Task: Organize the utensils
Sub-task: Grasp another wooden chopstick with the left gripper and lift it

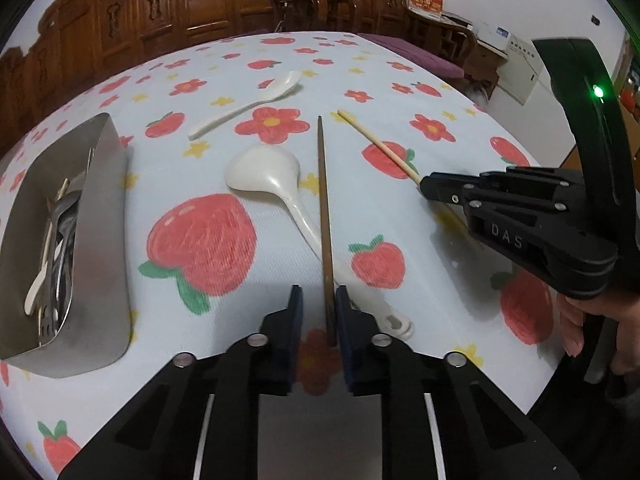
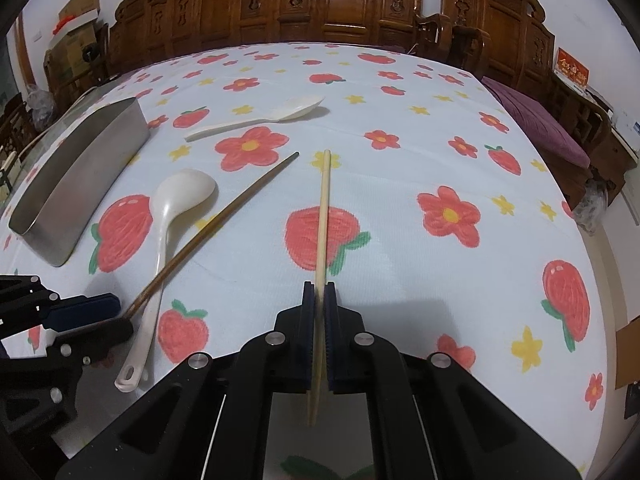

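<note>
Two chopsticks are being handled, one per tool. Nearest the left wrist camera, the left gripper (image 1: 318, 300) straddles the thick end of the dark chopstick (image 1: 323, 200), which lies across the white ladle (image 1: 280, 184); the right pad looks to touch it, but a full clamp cannot be confirmed. The right gripper (image 2: 319, 300) is closed on the pale chopstick (image 2: 323, 216) near its butt. Both sticks look light, stiff and smooth, likely to pivot or slide unless pinched squarely near the thicker end. Farther off lies the rice paddle (image 1: 260, 96), and at the left stands the metal holder (image 1: 100, 216) with cutlery already in it.
</note>
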Available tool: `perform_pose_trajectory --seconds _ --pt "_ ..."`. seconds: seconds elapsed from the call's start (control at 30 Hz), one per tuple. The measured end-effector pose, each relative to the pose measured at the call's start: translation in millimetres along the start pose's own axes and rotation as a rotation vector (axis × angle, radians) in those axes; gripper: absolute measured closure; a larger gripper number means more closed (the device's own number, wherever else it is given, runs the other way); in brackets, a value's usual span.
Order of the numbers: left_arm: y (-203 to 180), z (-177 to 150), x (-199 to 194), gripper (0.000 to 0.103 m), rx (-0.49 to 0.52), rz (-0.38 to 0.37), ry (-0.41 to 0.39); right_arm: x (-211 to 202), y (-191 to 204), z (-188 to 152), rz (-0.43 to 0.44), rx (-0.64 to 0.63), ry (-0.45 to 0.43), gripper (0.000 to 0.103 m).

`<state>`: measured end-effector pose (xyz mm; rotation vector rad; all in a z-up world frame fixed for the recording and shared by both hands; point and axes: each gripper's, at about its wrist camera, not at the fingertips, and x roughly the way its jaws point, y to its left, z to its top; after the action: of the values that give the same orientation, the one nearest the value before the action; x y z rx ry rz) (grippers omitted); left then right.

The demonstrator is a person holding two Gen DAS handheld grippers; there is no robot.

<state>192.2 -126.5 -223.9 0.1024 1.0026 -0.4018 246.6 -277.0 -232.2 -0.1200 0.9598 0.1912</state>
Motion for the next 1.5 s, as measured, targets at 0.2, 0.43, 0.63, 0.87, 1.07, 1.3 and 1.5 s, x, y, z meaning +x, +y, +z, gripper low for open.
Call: perform_pose_trajectory --seconds 0.2,0.43,0.63,0.87,1.07,1.3,1.5 --pt "4.7 1.2 -3.0 0.098 -0.006 -0.017 -0.005 -1.3 3.2 1.2 -0.002 -0.005 -0.005 0.097" --pt "4.2 3.7 -30.3 0.099 0.029 -0.026 -0.058 -9.3 8.8 3.8 0.000 -0.010 -0.039 0.098" --pt "5.6 3.7 -59.8 0.099 0.043 -0.016 -0.117 -19.4 10.6 5.5 0.009 -0.004 -0.069 0.098" --pt "25.8 3.8 -88.4 0.099 0.021 0.012 -0.164 -38.1 20.3 3.4 0.048 -0.012 -0.108 0.098" --pt "54.0 1.7 -103.0 0.099 -0.031 0.044 -0.179 -52.8 36.4 5.0 0.094 -0.036 -0.144 0.098" --pt "82.9 -1.6 -115.7 0.099 -0.092 0.078 -0.199 -63.4 52.8 6.6 0.128 -0.058 -0.171 0.098" --pt "106.1 -4.9 -118.2 0.099 -0.139 0.117 -0.194 -66.4 56.0 6.8 0.140 -0.060 -0.179 0.097"
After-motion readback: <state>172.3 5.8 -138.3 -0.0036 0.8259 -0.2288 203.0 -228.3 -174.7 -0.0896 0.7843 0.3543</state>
